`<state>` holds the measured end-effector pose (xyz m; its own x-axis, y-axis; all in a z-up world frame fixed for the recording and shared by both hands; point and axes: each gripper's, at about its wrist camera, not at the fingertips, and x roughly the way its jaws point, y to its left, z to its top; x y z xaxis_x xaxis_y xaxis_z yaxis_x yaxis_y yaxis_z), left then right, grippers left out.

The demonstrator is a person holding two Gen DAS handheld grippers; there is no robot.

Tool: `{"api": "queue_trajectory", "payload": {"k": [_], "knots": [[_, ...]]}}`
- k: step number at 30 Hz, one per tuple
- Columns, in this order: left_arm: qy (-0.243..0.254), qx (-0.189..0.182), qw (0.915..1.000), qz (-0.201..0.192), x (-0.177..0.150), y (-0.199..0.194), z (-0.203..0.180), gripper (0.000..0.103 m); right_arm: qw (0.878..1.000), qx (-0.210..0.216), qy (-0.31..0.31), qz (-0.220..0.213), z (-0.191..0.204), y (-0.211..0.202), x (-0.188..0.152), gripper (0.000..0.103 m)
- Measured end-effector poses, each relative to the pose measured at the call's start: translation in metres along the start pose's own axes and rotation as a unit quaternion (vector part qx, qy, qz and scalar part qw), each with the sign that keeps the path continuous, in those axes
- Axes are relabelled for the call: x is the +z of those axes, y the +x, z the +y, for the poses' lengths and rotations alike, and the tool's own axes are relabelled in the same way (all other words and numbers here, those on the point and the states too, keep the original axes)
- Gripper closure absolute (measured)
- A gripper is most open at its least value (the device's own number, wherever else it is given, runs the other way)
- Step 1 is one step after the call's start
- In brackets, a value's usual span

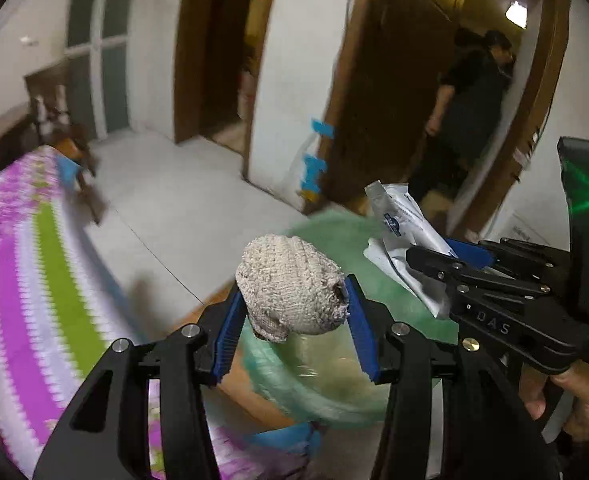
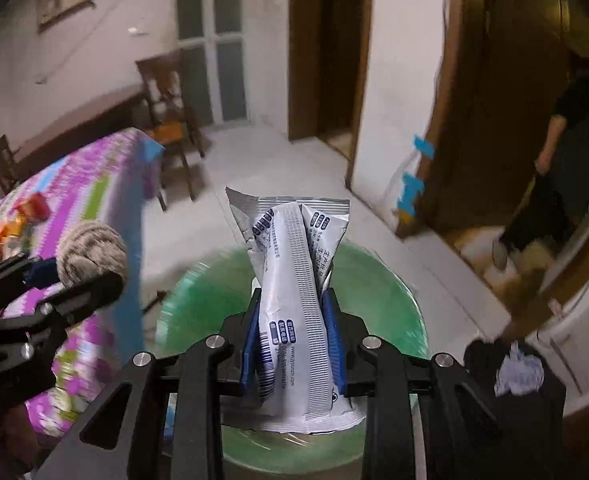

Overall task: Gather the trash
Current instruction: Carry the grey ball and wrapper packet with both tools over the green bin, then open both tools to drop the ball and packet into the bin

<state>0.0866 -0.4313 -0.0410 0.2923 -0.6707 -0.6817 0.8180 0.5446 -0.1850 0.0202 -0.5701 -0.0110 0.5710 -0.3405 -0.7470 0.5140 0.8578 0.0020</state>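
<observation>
My left gripper (image 1: 294, 312) is shut on a crumpled grey-white cloth ball (image 1: 290, 288) and holds it in the air above a bin lined with a green bag (image 1: 334, 384). My right gripper (image 2: 294, 336) is shut on a silver-white foil wrapper (image 2: 294, 280) and holds it upright over the same green-lined bin (image 2: 398, 300). In the left wrist view the right gripper (image 1: 434, 258) with the wrapper (image 1: 402, 232) is at the right. In the right wrist view the left gripper (image 2: 74, 276) with the cloth ball (image 2: 90, 252) is at the left.
A table with a purple, green and white striped cloth (image 1: 34, 280) stands at the left, with red and orange items (image 2: 10, 228) on it. A wooden chair (image 2: 170, 128) stands behind it. A person in dark clothes (image 2: 566, 152) stands in a doorway at the right. Crumpled paper (image 2: 518, 372) lies on a dark object.
</observation>
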Motion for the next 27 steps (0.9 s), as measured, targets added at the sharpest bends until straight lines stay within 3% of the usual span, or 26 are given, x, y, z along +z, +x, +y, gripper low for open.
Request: {"api": "queue_trajectory", "payload": {"k": [5, 14, 16, 18, 20, 27], "knots": [[0.007, -0.021, 0.9983, 0.054, -0.002, 0.053, -0.003, 0.056, 0.999, -0.002, 0.022, 0.035, -0.031, 0.03, -0.023, 0.073], [0.012, -0.019, 0.9967, 0.078, -0.003, 0.069, -0.017, 0.054, 0.998, 0.008, 0.03, 0.058, -0.031, 0.057, -0.037, 0.072], [0.016, -0.009, 0.9969, 0.076, -0.002, 0.069, -0.02, 0.048, 0.998, 0.011, 0.031, 0.058, -0.03, 0.057, -0.036, 0.072], [0.014, 0.0, 0.9971, 0.075, 0.002, 0.069, -0.021, 0.023, 0.998, 0.013, 0.033, 0.055, -0.029, 0.053, -0.036, 0.058], [0.011, 0.014, 0.9976, 0.067, 0.003, 0.066, -0.019, 0.014, 0.998, 0.015, 0.037, 0.047, -0.032, 0.051, -0.037, 0.045], [0.005, 0.021, 0.998, 0.06, -0.001, 0.051, -0.01, 0.013, 0.999, 0.023, 0.044, 0.022, -0.03, 0.028, -0.042, 0.043]]}}
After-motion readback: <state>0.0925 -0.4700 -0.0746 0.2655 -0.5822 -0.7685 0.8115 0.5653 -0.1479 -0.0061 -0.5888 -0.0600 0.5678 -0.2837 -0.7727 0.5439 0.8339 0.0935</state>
